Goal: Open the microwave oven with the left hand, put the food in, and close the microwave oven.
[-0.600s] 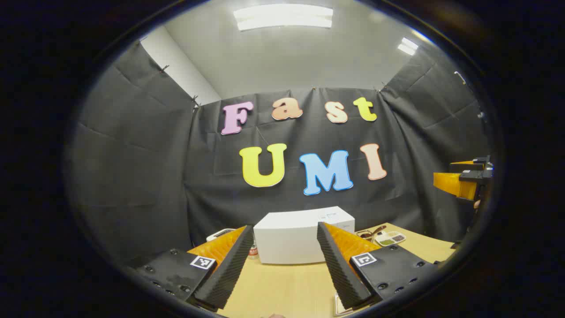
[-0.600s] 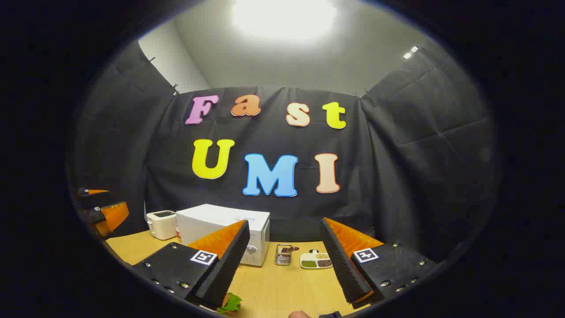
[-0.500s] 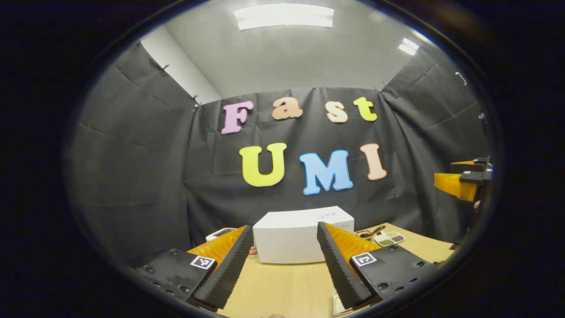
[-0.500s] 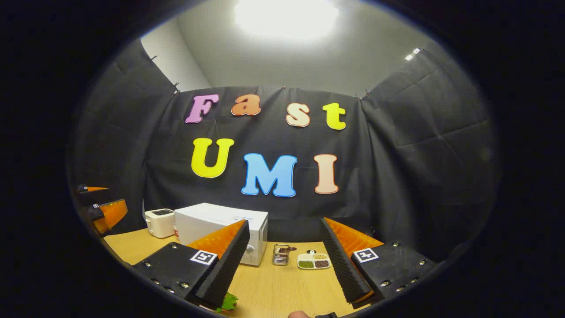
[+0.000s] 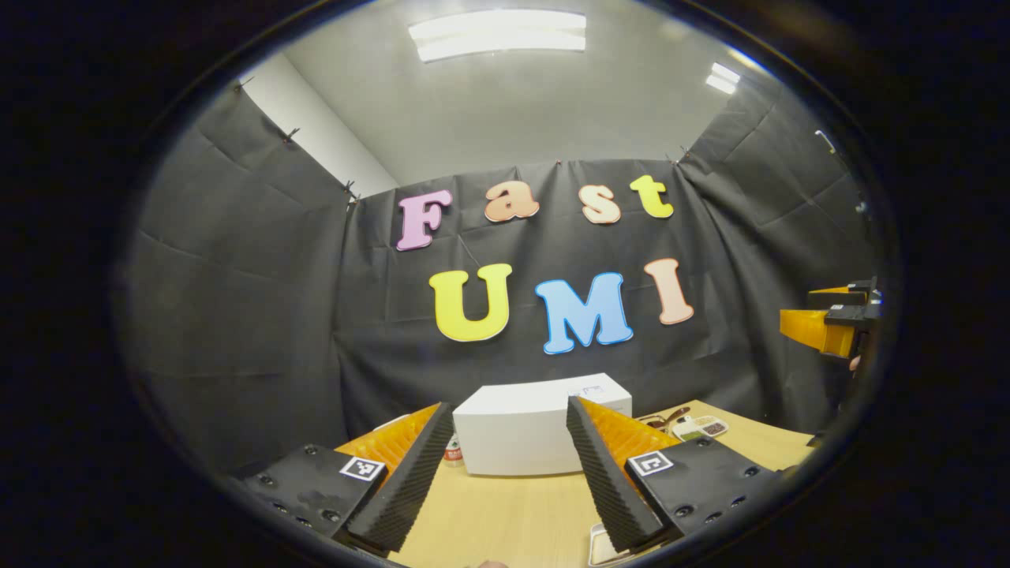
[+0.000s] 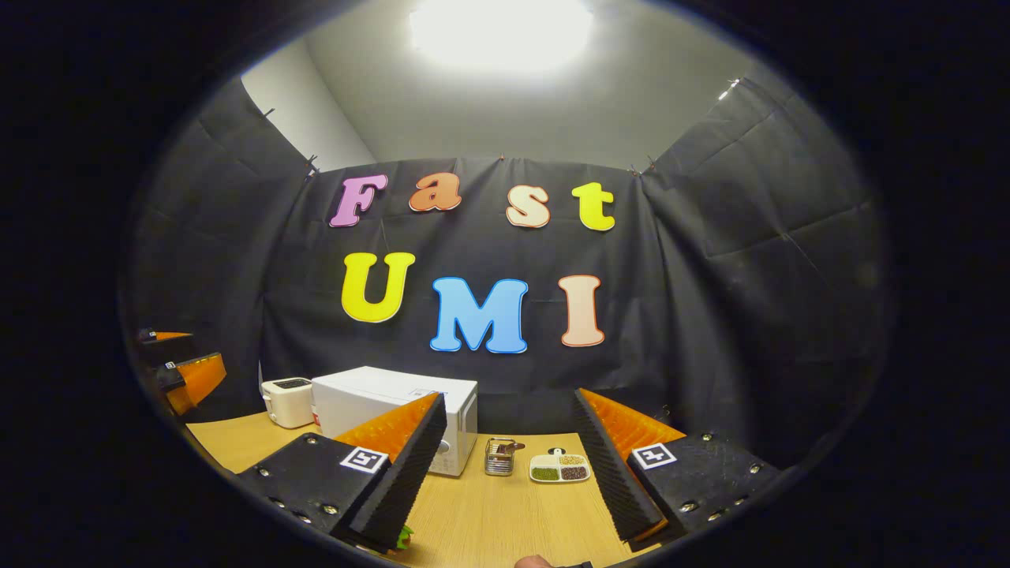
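The left hand-held gripper (image 5: 509, 473) hangs above the desk (image 5: 513, 513) with its fingers spread wide and nothing between them, aimed at the white microwave oven (image 5: 521, 434), which stands shut near the back wall. The right hand-held gripper (image 6: 513, 477) is likewise spread apart and empty (a scrap of green food (image 6: 403, 538) peeks from under its left finger). A toaster (image 6: 288, 401), a small metal rack (image 6: 499, 457) and a divided dish (image 6: 560, 468) flank the oven.
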Action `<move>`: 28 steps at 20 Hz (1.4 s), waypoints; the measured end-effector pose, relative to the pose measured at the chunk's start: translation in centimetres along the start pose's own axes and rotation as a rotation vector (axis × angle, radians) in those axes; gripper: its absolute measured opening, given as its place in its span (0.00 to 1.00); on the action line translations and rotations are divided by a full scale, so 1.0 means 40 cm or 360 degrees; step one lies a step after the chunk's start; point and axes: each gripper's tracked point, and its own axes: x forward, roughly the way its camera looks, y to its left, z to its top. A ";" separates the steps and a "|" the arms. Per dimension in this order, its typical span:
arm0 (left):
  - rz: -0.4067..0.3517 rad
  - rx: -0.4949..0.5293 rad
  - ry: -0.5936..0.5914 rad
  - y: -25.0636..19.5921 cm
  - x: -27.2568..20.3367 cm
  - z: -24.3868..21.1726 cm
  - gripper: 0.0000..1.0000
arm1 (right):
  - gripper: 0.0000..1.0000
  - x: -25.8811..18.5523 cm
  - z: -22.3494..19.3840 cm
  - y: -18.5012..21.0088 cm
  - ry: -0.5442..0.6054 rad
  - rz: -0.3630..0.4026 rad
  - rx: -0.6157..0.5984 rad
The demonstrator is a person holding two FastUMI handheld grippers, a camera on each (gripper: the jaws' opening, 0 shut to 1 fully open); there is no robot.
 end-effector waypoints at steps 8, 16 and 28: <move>0.0094 -0.0027 0.0006 -0.055 0.036 -0.008 0.96 | 0.96 0.011 -0.027 -0.054 0.0004 0.0110 0.0022; 0.0024 -0.0037 -0.0009 -0.108 0.202 -0.037 0.97 | 0.96 0.042 -0.052 -0.076 0.0052 0.0061 0.0020; -0.0302 -0.0039 0.0046 -0.248 0.567 -0.208 0.97 | 0.96 0.146 -0.010 -0.073 -0.0006 -0.0266 -0.0014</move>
